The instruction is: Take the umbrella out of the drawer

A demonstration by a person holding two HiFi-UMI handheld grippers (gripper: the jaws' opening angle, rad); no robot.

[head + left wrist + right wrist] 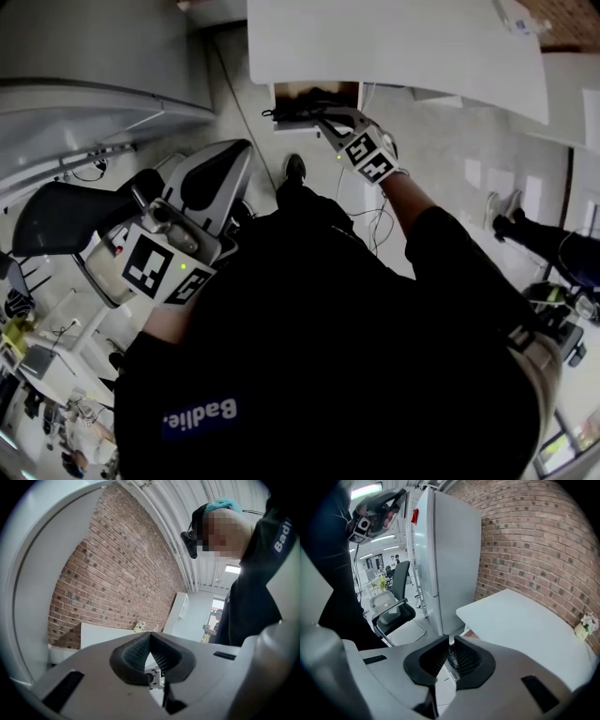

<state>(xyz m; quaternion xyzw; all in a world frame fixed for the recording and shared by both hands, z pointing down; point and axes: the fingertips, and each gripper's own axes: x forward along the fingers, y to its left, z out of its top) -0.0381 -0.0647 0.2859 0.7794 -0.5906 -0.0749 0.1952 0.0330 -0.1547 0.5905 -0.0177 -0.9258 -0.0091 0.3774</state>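
Under the white table (394,47) a drawer (314,94) stands open, brown inside. A dark, long object (292,112), which looks like the umbrella, lies at its front and left edge. My right gripper (325,120) reaches down to the drawer's front, its tips just right of that dark object. In the right gripper view its jaws (450,645) stand almost together, with nothing clearly between them. My left gripper (148,204) hangs at the left, above the office chair and away from the drawer. Its tips (150,637) meet and hold nothing.
A black office chair (211,178) stands left of my legs. My shoe (293,169) is just before the drawer. A tall white cabinet (445,559) rises beside the table (525,620), with a brick wall (525,541) behind. Another person's feet (506,220) are at the right.
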